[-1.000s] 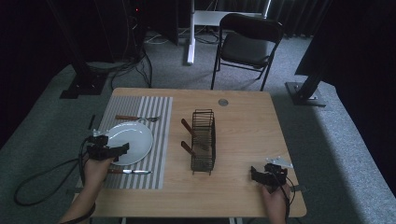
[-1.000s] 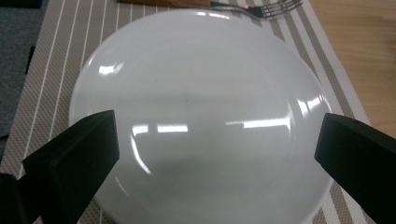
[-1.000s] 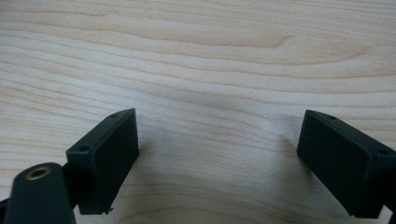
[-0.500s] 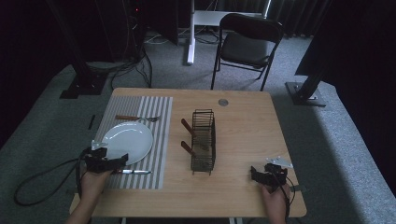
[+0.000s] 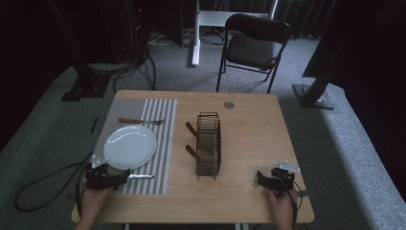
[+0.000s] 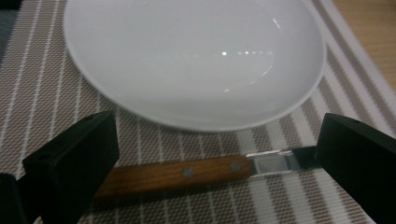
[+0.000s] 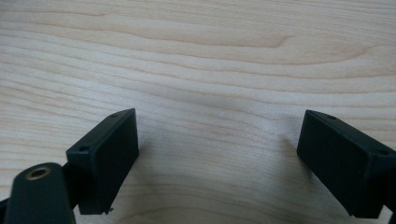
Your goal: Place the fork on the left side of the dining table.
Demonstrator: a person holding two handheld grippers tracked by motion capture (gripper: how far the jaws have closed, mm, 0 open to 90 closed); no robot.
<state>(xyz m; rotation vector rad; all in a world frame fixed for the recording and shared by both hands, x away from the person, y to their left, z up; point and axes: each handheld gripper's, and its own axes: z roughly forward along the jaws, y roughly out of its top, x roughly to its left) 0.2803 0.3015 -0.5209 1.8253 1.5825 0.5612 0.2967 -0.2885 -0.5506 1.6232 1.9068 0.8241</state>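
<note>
Your left gripper [image 6: 210,163] is spread wide and empty, its jaws flanking the wooden-handled knife [image 6: 187,172], which lies crosswise between them on the striped placemat [image 6: 46,93]. The white plate [image 6: 187,60] sits just beyond the jaws: closing too far forward may pinch its rim. Your right gripper [image 7: 217,158] is also spread wide, empty, over the bare table [image 7: 210,56].

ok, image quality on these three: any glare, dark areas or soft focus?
High view: dim, surroundings nearly black, table readable. Left gripper view: small glare spots on the plate, fingers slightly soft. Right gripper view: evenly lit, wood grain sharp, soft shadows beside the fingers.
</note>
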